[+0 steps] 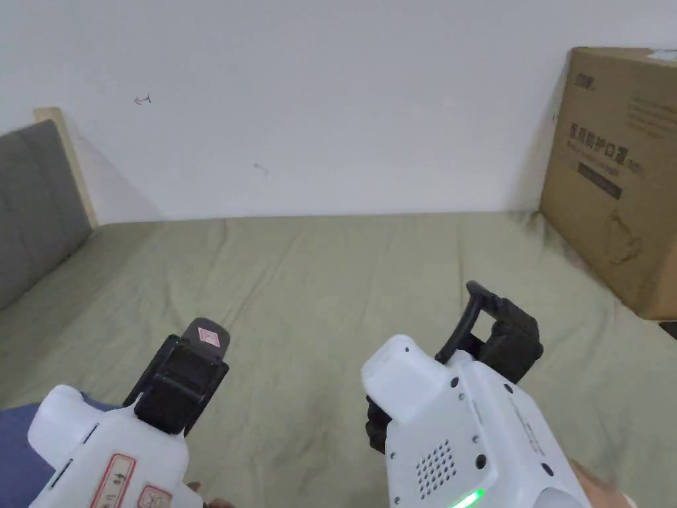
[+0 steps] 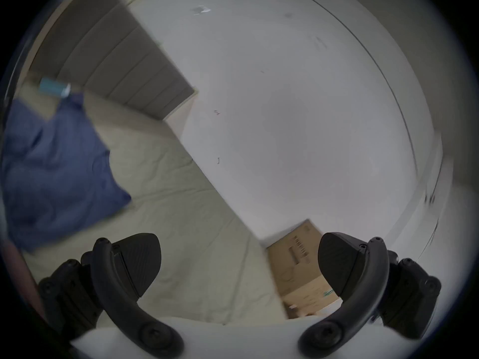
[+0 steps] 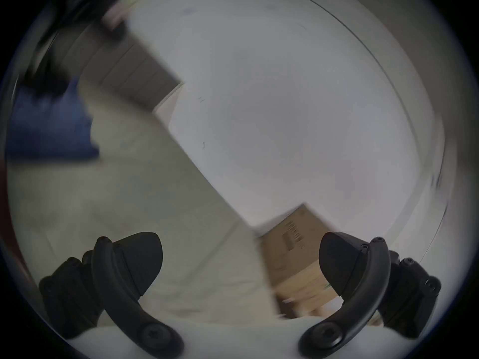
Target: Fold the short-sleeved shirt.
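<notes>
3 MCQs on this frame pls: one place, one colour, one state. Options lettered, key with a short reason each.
1. Where does the cardboard box stand?
A. on the bed's far right, by the wall
B. on the floor at the bed's foot
C. on top of the headboard

2. What colour is the shirt?
A. red
B. blue
C. white

3. How are the left gripper and right gripper set?
A. both open, holding nothing
B. both shut on the shirt
C. left shut, right open

Key: 1 A, the box rests on the green bed sheet against the wall; 2 B, the cloth lying on the sheet is blue; 3 A, each gripper view shows its jaws wide apart with nothing between them.
</notes>
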`<control>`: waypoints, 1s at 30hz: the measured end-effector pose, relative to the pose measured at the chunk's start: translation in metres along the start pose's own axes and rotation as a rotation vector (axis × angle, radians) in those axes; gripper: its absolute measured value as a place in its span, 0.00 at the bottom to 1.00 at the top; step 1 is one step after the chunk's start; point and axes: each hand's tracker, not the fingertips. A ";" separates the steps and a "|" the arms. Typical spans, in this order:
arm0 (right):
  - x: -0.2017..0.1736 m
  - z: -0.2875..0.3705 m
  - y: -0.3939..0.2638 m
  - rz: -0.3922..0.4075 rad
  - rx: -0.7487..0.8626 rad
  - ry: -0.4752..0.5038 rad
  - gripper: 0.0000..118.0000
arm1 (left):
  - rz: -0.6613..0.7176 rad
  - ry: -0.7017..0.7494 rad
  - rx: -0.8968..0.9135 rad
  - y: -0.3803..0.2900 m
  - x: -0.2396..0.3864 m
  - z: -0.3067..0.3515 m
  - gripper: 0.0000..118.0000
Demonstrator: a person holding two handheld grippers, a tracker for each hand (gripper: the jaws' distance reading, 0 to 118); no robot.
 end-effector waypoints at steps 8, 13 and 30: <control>0.068 -0.005 -0.062 -0.916 -0.064 -0.036 1.00 | -1.194 0.074 0.087 -0.042 0.078 0.005 1.00; 0.058 0.004 -0.069 -0.883 -0.077 -0.038 1.00 | -1.184 0.013 0.050 -0.056 0.072 0.009 1.00; 0.059 0.035 -0.026 -0.753 0.000 -0.110 0.60 | -0.892 0.074 0.011 -0.021 0.071 0.011 0.49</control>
